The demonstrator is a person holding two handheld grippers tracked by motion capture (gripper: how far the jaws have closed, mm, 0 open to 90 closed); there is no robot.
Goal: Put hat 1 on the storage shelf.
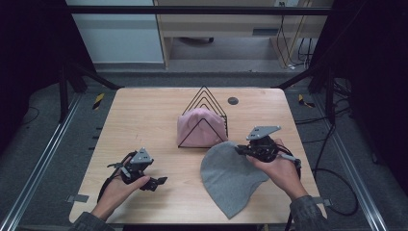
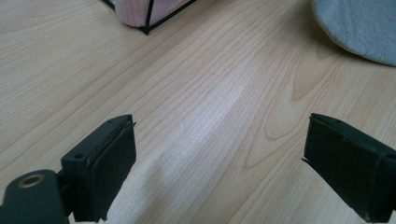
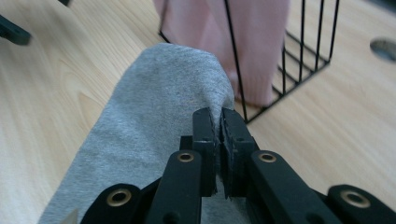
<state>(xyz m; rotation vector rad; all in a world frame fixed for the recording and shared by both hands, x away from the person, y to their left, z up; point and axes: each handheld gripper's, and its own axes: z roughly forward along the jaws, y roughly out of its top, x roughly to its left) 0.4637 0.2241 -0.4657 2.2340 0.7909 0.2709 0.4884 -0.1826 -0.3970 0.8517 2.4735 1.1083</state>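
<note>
While the grey hat is lifting: the person is pinching its edge and should be going slowly
Right gripper (image 3: 218, 122): its jaws are squeezing tight on the top edge of the grey hat (image 1: 230, 175), pulling that edge up
Grey hat: the rest is lying on the worktop (image 1: 144, 115) near the front right corner, just beside the wire rack (image 1: 204, 103)
Pink hat (image 1: 199, 127): sitting inside the wire rack, near the middle of the worktop
Left gripper (image 2: 219, 168): its jaws are wide open, holding nothing, waiting near the front left corner
Doing it well: keeping the pinch tight, lifting high so the hat is clearing the wires
</note>
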